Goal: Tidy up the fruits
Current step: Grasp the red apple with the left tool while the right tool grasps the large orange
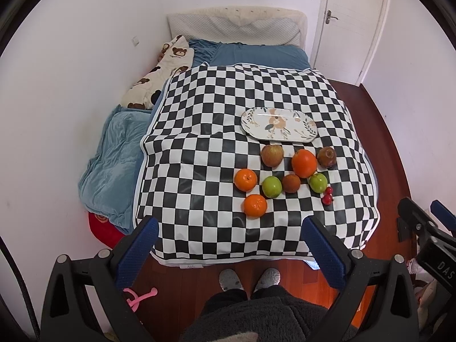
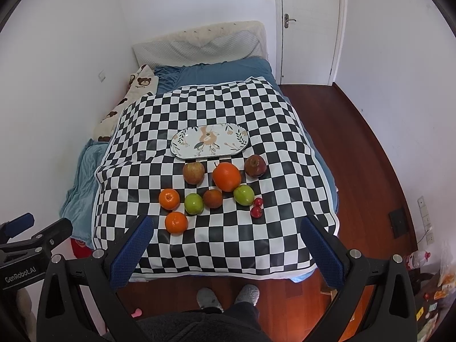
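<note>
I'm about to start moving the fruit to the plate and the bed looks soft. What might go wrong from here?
Round fruit may roll: the big orange touches its neighbours, so lifting it could nudge the green apple.
The plate is shallow on soft bedding; fruit may roll off.
The small red fruits are tiny for the open right gripper.

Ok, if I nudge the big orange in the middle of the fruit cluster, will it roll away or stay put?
The large round orange will probably roll: it is smooth and near-spherical. The black-and-white checkered cloth lies over soft bedding, which may dent and slow it. It seems to touch the green apple, so a nudge could shift that too.
</note>
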